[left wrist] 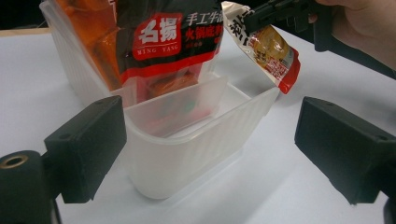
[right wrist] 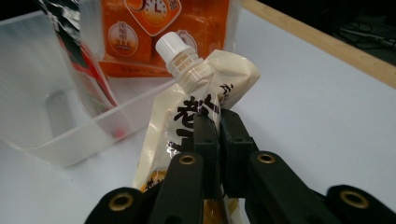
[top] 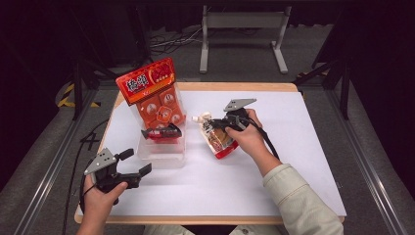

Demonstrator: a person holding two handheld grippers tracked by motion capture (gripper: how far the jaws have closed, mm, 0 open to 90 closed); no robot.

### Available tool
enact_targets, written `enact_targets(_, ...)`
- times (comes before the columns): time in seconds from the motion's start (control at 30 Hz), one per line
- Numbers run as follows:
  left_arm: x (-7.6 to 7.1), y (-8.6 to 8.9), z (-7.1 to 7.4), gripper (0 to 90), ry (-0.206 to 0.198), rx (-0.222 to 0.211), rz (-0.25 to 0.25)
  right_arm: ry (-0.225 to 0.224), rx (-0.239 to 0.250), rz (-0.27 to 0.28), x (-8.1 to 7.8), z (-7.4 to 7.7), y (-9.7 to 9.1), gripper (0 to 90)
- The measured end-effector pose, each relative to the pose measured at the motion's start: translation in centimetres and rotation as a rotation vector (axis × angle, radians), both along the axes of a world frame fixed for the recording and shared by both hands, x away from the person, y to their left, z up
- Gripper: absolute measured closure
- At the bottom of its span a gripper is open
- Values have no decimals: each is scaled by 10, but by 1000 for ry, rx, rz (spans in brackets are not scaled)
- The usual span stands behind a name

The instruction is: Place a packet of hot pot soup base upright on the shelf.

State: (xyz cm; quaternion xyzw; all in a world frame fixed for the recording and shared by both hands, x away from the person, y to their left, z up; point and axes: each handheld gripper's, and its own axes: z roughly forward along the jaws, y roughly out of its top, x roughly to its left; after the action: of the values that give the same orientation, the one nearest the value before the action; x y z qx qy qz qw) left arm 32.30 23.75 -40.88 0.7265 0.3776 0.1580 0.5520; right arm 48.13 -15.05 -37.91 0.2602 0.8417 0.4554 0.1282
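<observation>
My right fingers (right wrist: 212, 140) are clamped on the pouch (top: 219, 137), just beside the bin (top: 164, 156). My left fingers (top: 133, 164) gape empty over the bench (top: 293, 147), facing the bin.

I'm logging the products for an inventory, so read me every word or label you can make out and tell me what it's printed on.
"名揚" with "MING YANG" beneath: red patch on the dark packet standing in the clear bin.
"手工牛": white characters beside that patch; the row below is too blurred.
Orange packet: white characters on its red header, too small to read.
Spouted pouch in the right gripper: large black characters, partly hidden, not readable.
</observation>
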Motion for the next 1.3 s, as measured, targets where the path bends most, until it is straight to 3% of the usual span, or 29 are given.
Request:
enact_targets(0.2, -3, -4, 9, 106, -30, 6, -7, -51, 35, 17, -14, 10, -4, 873)
enact_targets(0.37, -6, -5, 19, 109, -55, -27, -10, -104, 86, 33, -33, 21, -9, 873)
enact_targets(0.67, -10, -19, 26, 115, -51, -41, -51, -199, 153, 68, -69, 35, -17, 874)
enact_targets(1.07, -12, -28, 28, 126, -39, -64, -94, -286, 185, 127, -103, 39, -10, 873)
enact_targets(1.3, -14, -37, 29, 140, -41, -64, -124, -317, 197, 147, -113, 35, -4, 873)
